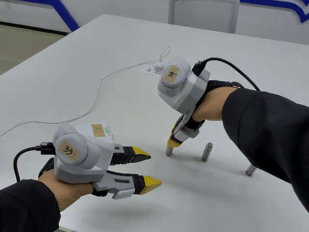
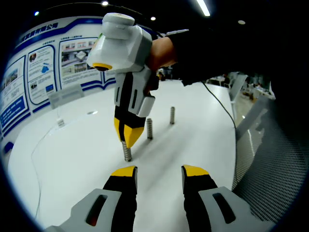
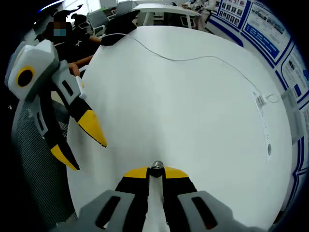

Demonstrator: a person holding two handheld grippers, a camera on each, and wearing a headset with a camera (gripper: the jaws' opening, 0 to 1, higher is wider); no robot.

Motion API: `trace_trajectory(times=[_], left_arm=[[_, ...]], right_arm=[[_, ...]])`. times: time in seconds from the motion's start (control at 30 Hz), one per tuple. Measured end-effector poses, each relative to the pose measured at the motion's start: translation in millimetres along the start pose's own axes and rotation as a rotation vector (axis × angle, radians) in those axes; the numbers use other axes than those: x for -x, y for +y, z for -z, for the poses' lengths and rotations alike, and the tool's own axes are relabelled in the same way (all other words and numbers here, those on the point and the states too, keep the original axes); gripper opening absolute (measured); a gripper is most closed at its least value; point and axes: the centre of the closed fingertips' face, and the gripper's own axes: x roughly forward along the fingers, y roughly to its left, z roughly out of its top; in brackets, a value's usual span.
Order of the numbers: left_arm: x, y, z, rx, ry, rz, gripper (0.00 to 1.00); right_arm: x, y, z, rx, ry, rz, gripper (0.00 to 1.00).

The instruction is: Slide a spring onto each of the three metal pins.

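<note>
The spring (image 3: 156,169) stands upright, pinched between tips of the right tool (image 3: 156,175).

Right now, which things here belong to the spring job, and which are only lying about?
Job: gripped spring, middle spring, third spring, right gripper, left gripper.
Lying about: white cable, paper label.

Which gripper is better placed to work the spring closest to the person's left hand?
Right. The right gripper points down with its tips closed at the top of that spring. The left gripper hangs open off to the side, apart from it.
</note>
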Motion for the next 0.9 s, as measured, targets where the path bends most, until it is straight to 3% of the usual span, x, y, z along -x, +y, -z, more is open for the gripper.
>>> trace_trajectory(times=[0.53, 0.63, 0.9], left_arm=[[-0.1, 0.4, -0.2, 0.005, -0.002, -0.001, 0.38], [0.0, 0.7, -0.2, 0.006, -0.003, -0.002, 0.38], [0.3, 1.1, -0.7, 0.005, -0.004, -0.005, 0.38]], right_arm=[[-7.9, -0.1, -1.8, 0.018, -0.002, -0.014, 0.12], [-9.6, 0.4, -0.3, 0.031, 0.002, -0.015, 0.16], [-4.2, -0.7, 2.3, 0.028, -0.016, -0.009, 0.19]])
